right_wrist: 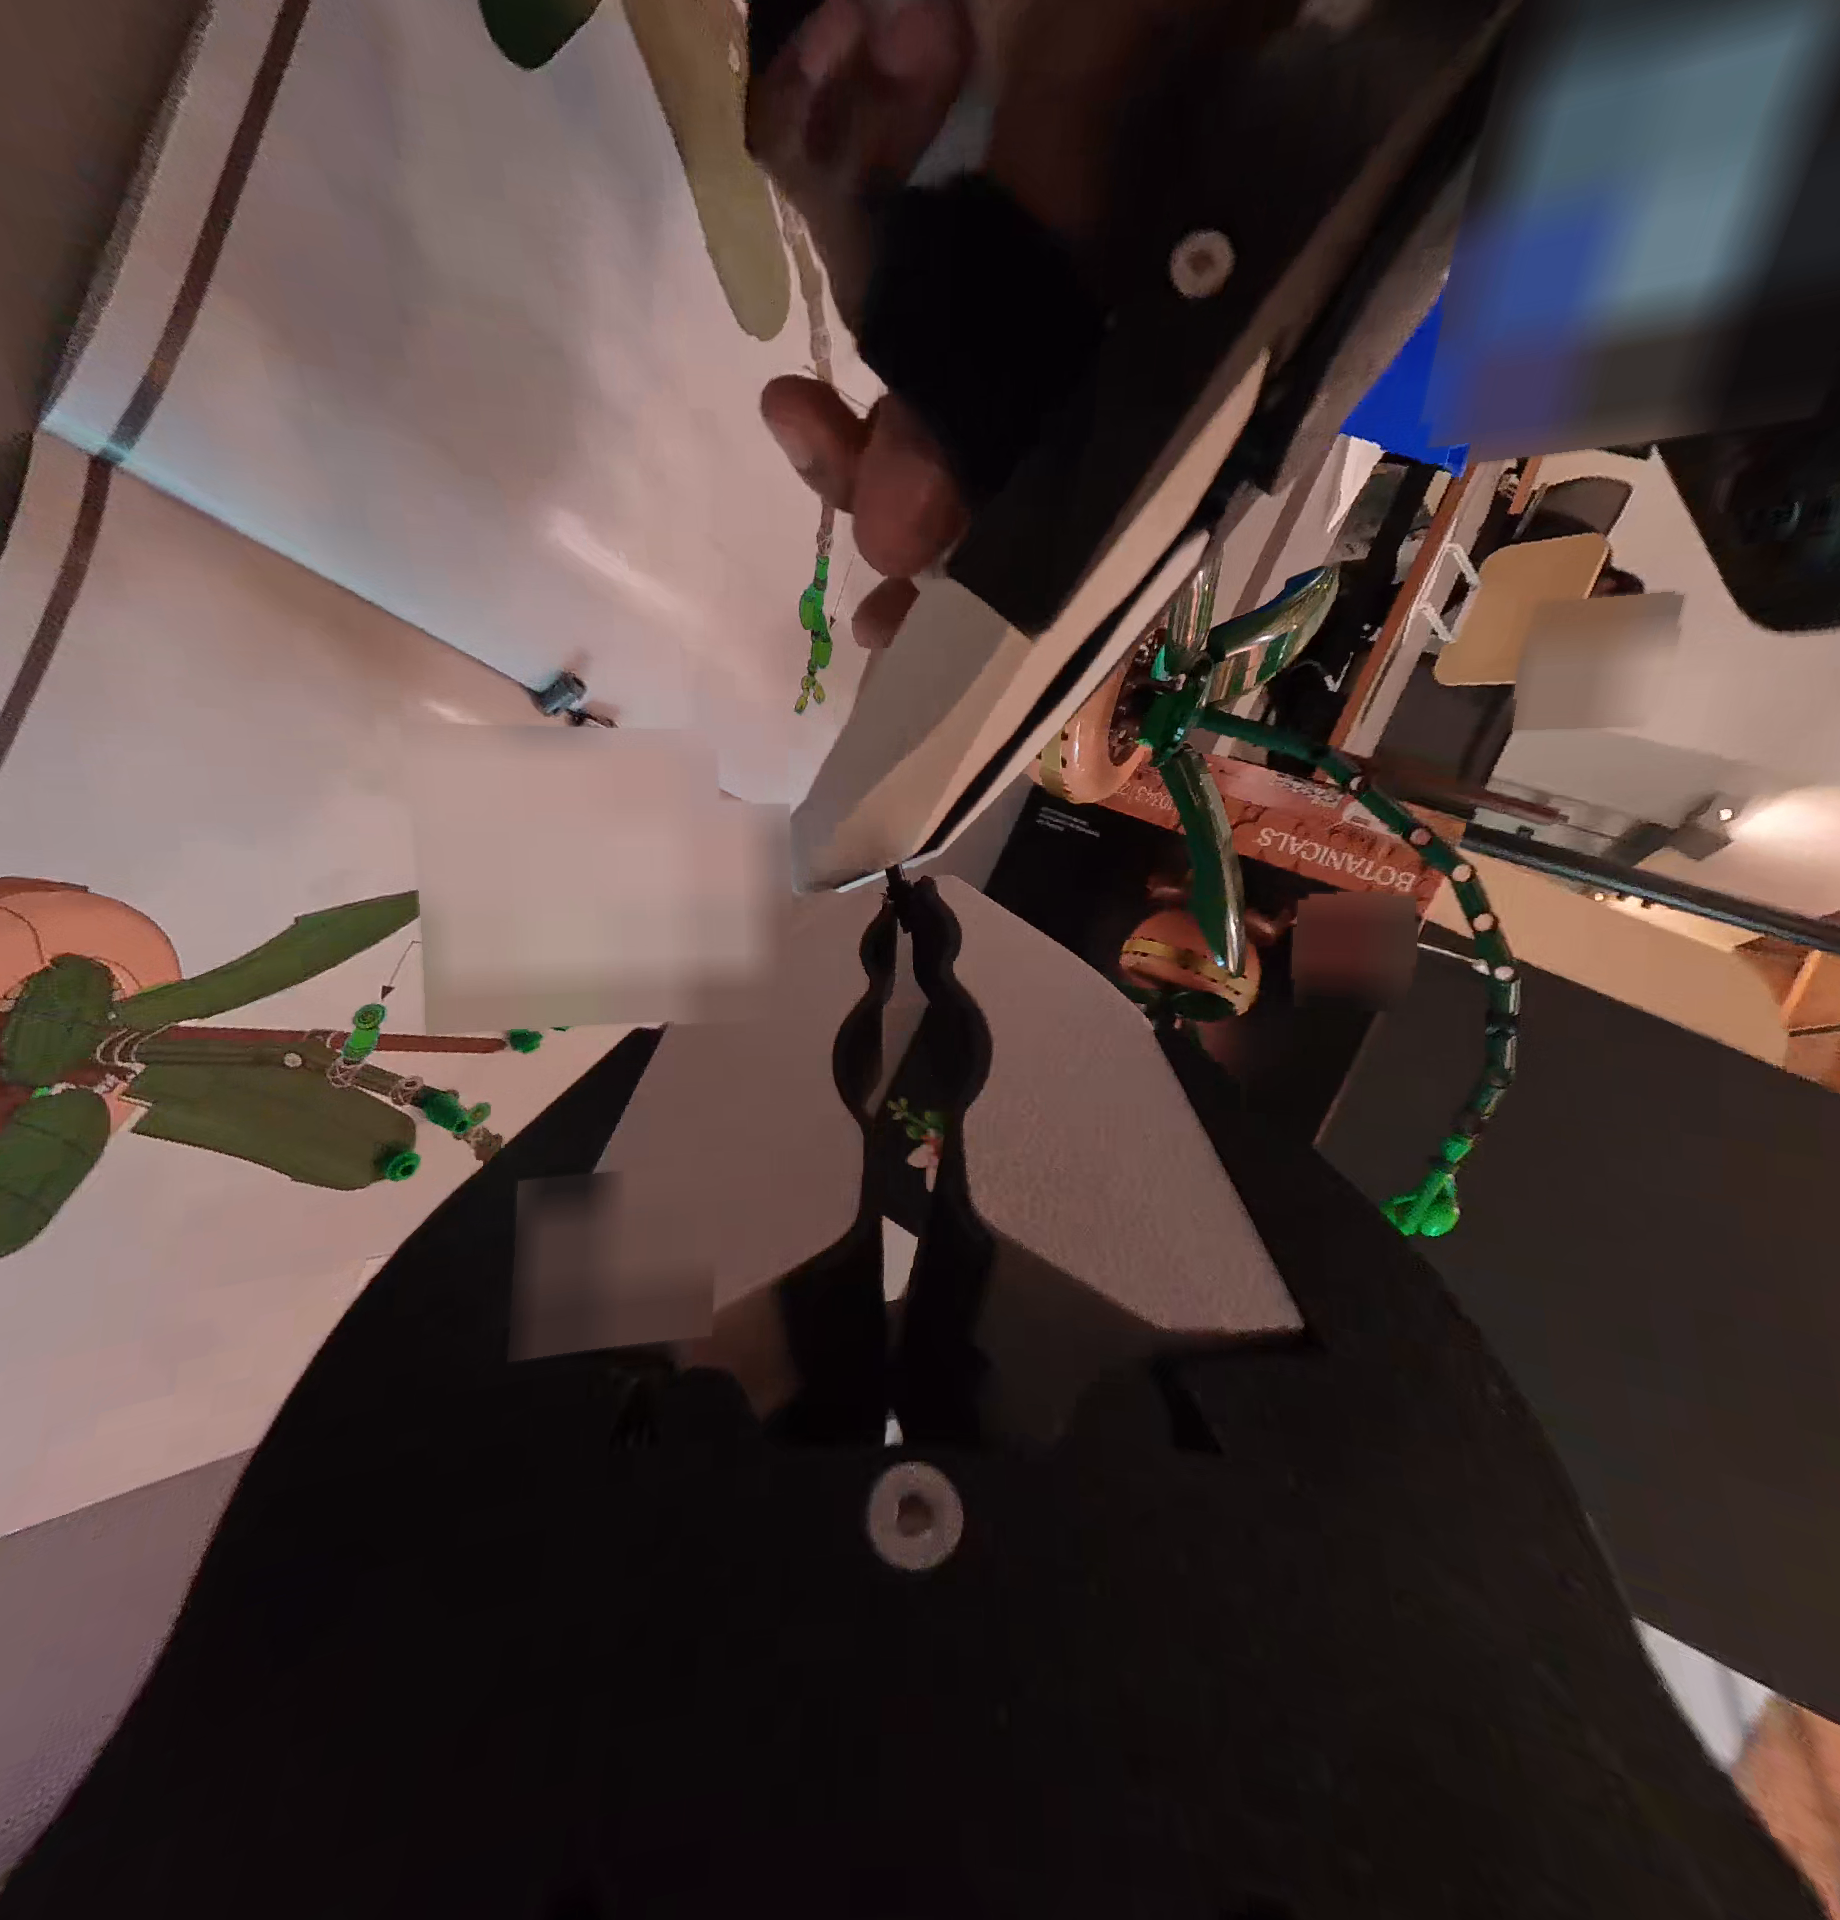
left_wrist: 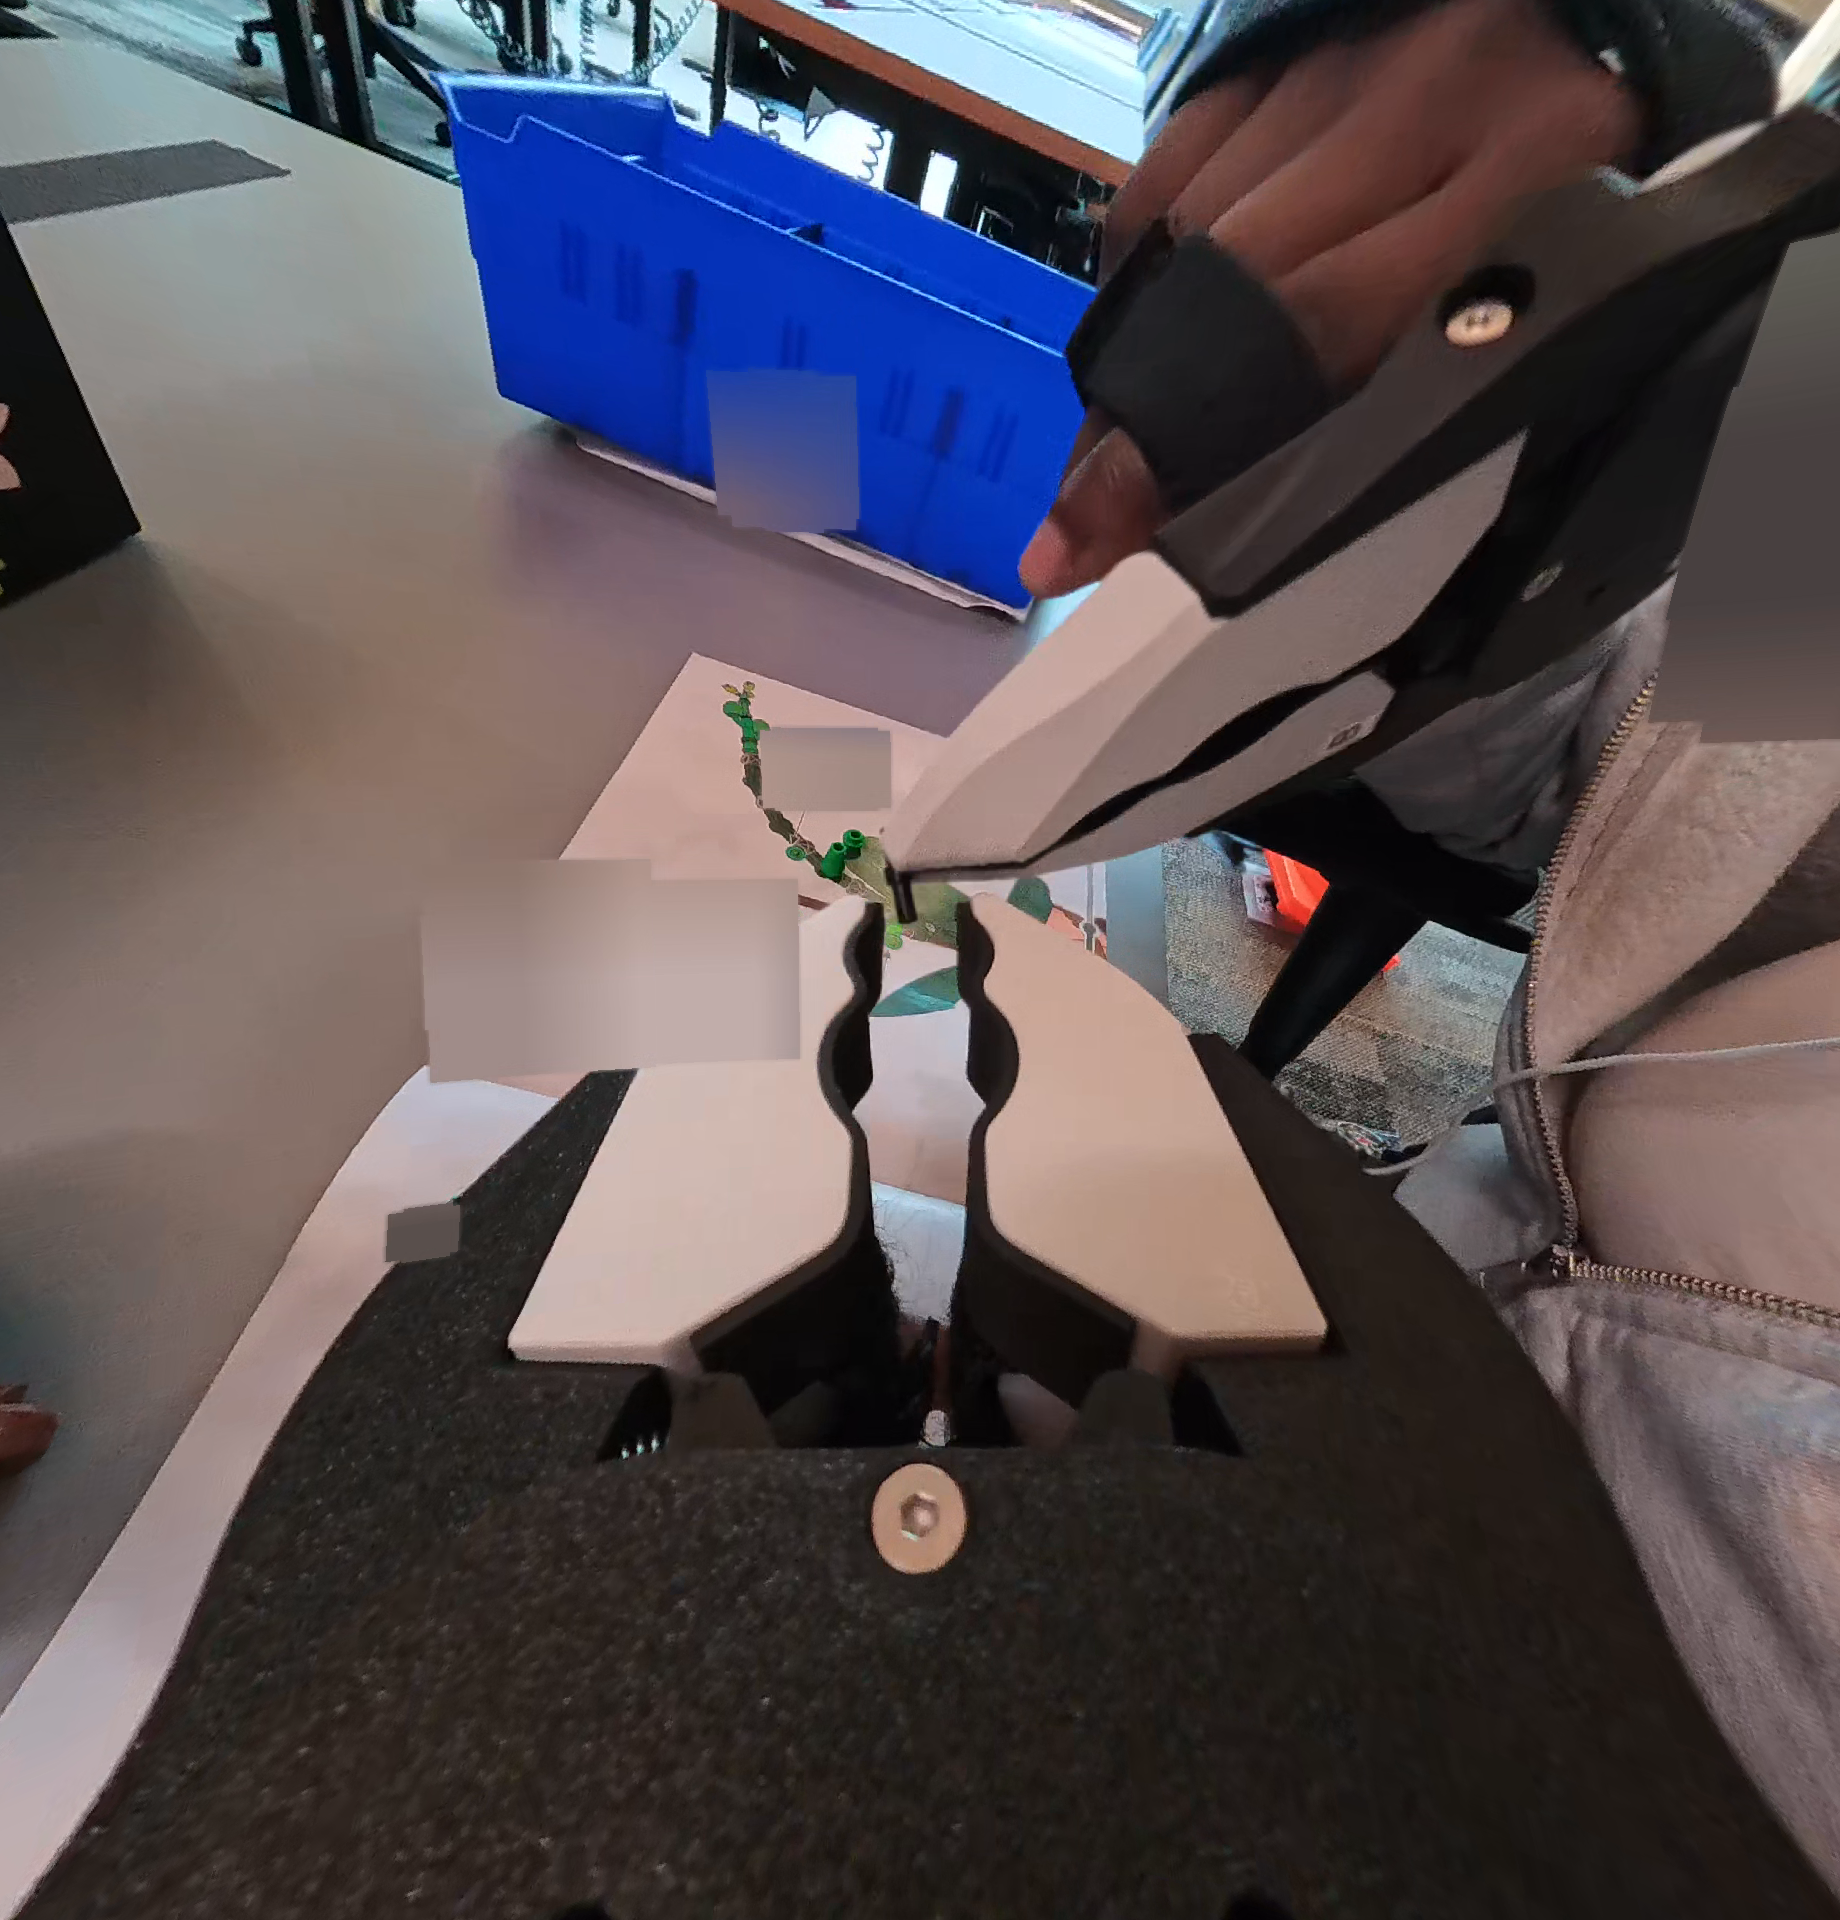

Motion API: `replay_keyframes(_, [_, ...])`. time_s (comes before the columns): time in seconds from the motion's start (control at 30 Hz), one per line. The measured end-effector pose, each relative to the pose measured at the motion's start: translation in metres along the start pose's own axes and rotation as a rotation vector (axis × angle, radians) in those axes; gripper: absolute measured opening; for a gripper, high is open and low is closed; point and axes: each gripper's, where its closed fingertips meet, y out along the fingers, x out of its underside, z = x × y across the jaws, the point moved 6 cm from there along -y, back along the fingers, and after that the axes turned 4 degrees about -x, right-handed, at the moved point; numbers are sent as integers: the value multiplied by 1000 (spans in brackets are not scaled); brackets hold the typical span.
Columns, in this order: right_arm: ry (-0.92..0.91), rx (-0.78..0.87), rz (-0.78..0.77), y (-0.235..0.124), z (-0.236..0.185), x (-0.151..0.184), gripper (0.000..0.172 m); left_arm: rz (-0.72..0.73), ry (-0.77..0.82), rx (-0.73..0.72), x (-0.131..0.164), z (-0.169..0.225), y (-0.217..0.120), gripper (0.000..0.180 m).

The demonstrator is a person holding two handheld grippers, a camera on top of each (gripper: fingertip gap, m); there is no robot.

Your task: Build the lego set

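My right gripper (right_wrist: 908, 899) is shut on a small black peg (right_wrist: 898, 883), which sticks out past its tips. In the left wrist view the right gripper (left_wrist: 900, 868) comes in from the upper right, held by a hand (left_wrist: 1311, 208). There the peg (left_wrist: 904, 896) hangs down between the tips of my left gripper (left_wrist: 923, 920). The left gripper's fingers stand apart, with the peg near its left fingertip (left_wrist: 864, 925) and a gap to the other. Its pads do not press on the peg. The left gripper (right_wrist: 874, 868) also shows edge-on in the right wrist view, tip to tip with the right one.
An open instruction booklet (left_wrist: 667, 790) with printed green plant stems lies under both grippers. A blue bin (left_wrist: 750, 312) stands behind, a black box (left_wrist: 22, 416) at the left. A built plant model (right_wrist: 1207, 717) with a curved green stem (right_wrist: 1498, 997) stands near. A person's grey jacket (left_wrist: 1674, 1143) is at the right.
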Motion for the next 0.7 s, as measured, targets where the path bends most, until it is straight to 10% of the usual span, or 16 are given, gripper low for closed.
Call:
replay_keyframes(0.47, [32, 47, 57, -4, 4, -5, 3, -5, 64, -22, 0, 0, -2, 1])
replay_keyframes(0.7, [1016, -110, 677, -8, 32, 35, 22, 324, 80, -2, -20, -6, -21, 1])
